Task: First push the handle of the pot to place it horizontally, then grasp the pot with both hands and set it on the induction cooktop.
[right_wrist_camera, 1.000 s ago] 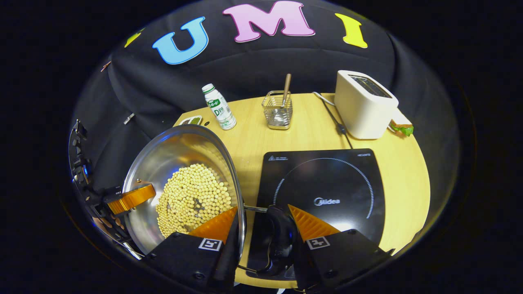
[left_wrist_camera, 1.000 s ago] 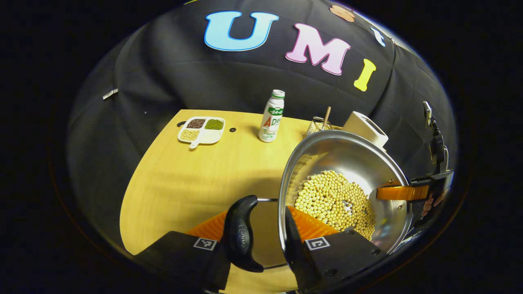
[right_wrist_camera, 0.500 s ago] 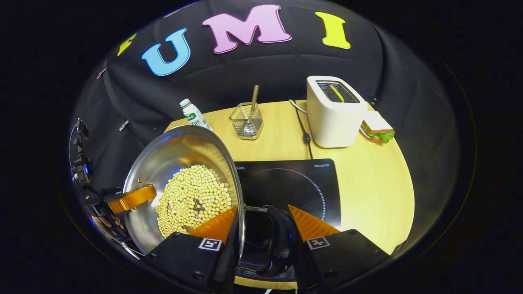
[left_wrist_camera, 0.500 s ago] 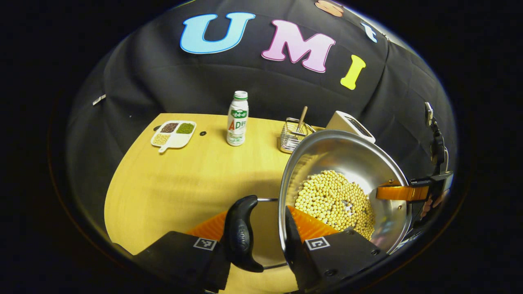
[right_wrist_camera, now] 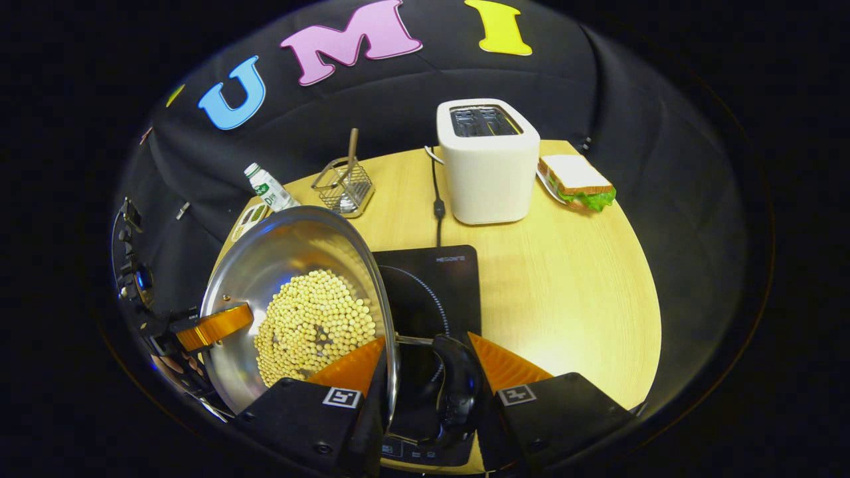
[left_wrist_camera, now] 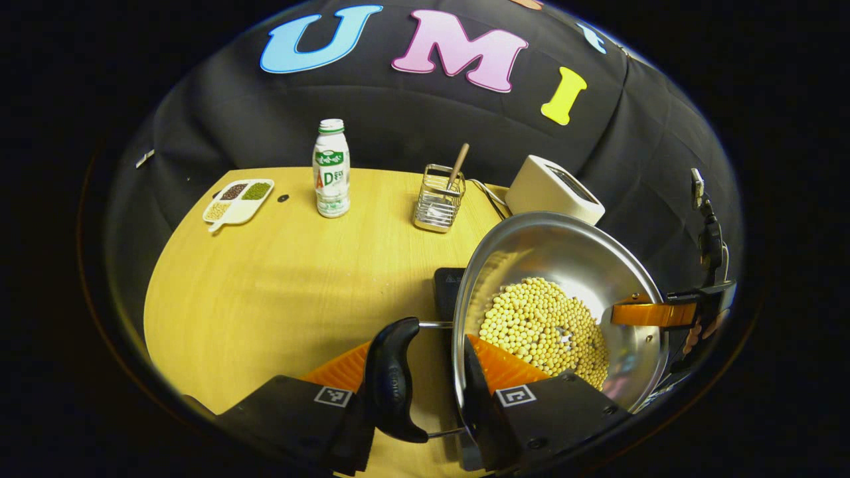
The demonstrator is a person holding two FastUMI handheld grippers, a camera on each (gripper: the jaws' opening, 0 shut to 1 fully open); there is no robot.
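Since a second ago, steel pot of yellow beans point(right_wrist_camera: 299, 312) has swung right, partly over black induction cooktop point(right_wrist_camera: 435, 285). Left claw point(left_wrist_camera: 425, 385) and right claw point(right_wrist_camera: 425, 378) each clamp a black side handle point(right_wrist_camera: 458, 388). Risk: tilt spills beans. White toaster point(right_wrist_camera: 488, 159) at twelve o'clock, wire basket point(right_wrist_camera: 342, 189) at eleven; path looks open.

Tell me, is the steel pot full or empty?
Partly full: a layer of pale yellow beans covers the bottom of the shiny steel pot, and its bare walls rise well above them.
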